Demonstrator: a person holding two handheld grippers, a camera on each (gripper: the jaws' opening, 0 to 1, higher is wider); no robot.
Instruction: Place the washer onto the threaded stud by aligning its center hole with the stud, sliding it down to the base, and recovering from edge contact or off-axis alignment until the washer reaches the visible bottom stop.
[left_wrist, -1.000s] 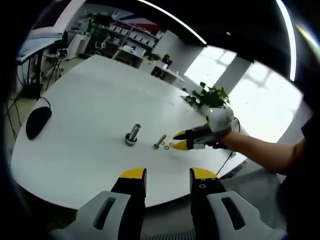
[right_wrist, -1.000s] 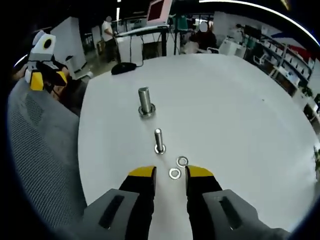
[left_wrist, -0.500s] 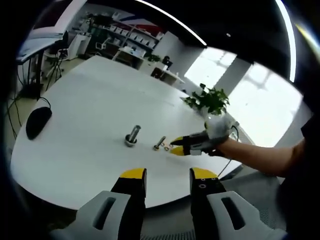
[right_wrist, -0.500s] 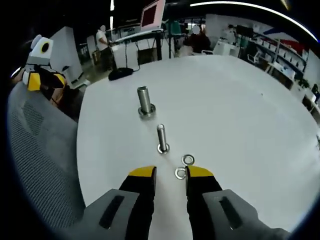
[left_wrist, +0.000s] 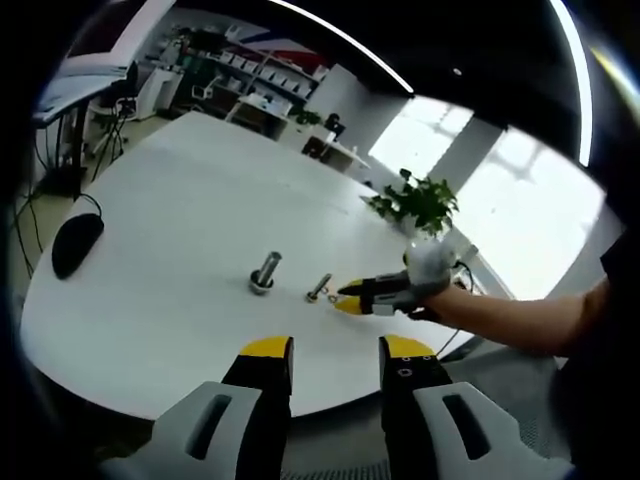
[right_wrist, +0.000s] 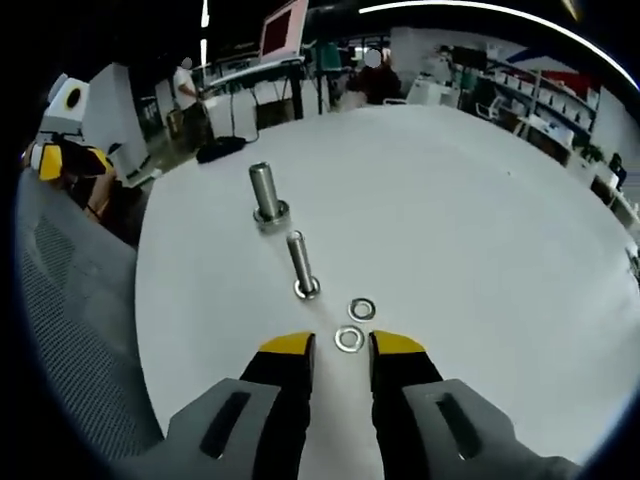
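Reaching low over the white table (right_wrist: 480, 200), I am bringing my right gripper (right_wrist: 342, 345) up to the nearer washer (right_wrist: 348, 339), which is lying flat on the tabletop between the yellow tips. The jaws are standing apart with the ring in the gap, not yet pinched, so nothing is being held. A second washer (right_wrist: 362, 308) is resting just beyond it, apart from the first. Both are lying just beside the smaller stud (right_wrist: 301, 267), which is standing upright on its head, likely so the pick and the placement stay close together. A thicker stud (right_wrist: 266, 196) is standing further back, also upright on its base.

From the left gripper view, the right gripper (left_wrist: 362, 296) is showing tips-down at the washers beside the smaller stud (left_wrist: 320, 287). My left gripper (left_wrist: 336, 362) is hanging back off the table edge, its jaws parted and carrying nothing, probably keeping clear so the working hand has room. A dark computer mouse (left_wrist: 75, 243) is sitting well away from the parts.

I am judging the task barely begun: the washer needs gripping by its rim before any threading, and a flat ring on a smooth top could slip sideways as the tips close.
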